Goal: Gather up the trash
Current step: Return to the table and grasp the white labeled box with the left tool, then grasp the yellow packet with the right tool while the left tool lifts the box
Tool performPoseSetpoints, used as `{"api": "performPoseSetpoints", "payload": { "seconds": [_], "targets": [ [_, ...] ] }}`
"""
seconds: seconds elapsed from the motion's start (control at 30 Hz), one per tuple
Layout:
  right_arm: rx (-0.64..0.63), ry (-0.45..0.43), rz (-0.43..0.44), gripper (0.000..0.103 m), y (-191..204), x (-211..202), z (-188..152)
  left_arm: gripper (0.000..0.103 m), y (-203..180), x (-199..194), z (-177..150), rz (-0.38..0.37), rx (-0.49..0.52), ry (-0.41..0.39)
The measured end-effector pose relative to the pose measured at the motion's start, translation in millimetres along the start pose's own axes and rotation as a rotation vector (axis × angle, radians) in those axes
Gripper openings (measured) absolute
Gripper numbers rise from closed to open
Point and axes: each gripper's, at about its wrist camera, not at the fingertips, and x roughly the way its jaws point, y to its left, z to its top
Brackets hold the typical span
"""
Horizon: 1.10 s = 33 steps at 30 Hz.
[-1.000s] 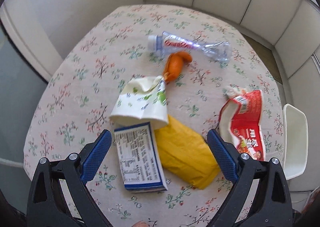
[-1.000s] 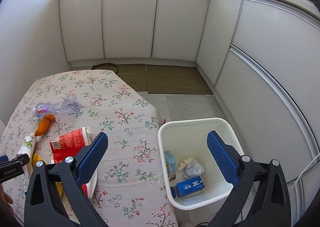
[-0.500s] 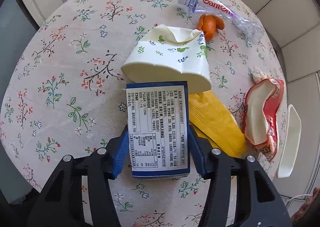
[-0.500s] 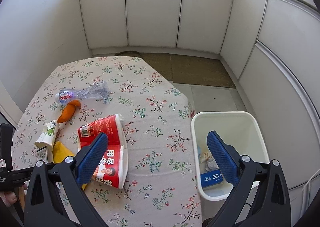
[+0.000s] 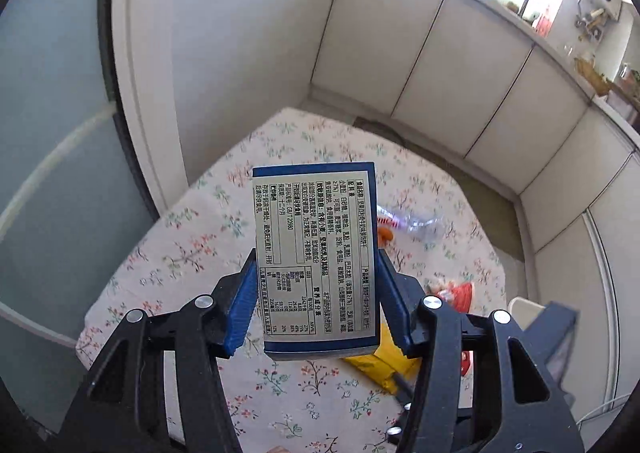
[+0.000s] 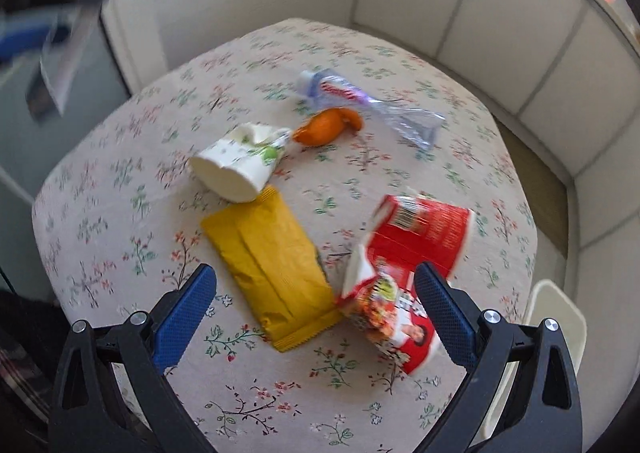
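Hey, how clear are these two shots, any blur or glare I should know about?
Left wrist view: the blue box in the left gripper is sharp, the window at top right is blown out. Right wrist view: the paper cup and red wrapper are motion-smeared; both views bend the cabinets.

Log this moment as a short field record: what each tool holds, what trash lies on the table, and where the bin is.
left tool: shut on box, lifted clear of table
right tool: open, empty, above wrapper and noodle cup
trash on table: paper cup, peel, bottle, wrapper, noodle cup
paper cup: on its side, crushed
bin: off the table's right edge, only rim visible
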Motion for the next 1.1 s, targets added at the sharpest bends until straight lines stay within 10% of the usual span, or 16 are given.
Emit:
{"api": "performPoseSetpoints", "payload": {
  "seconds": [0.37, 0.6, 0.83, 1.1],
  "targets": [
    [-0.232, 0.212, 0.051, 0.091, 45, 74, 12, 0.053, 17, 1, 6, -0.036, -0.019, -0.001],
    [-0.160, 0.254, 0.169, 0.088, 32, 90, 18, 0.053, 27, 5, 4, -0.031, -0.041, 0.016],
    [-0.158, 0.262, 0.224, 0.033, 27, 77, 20, 0.053, 32, 12, 2, -0.032, -0.053, 0.035],
    [-0.114, 0.228, 0.308, 0.019, 36, 41, 19, 0.053, 36, 12, 4, -0.017, -0.065, 0.020]
  ]
}}
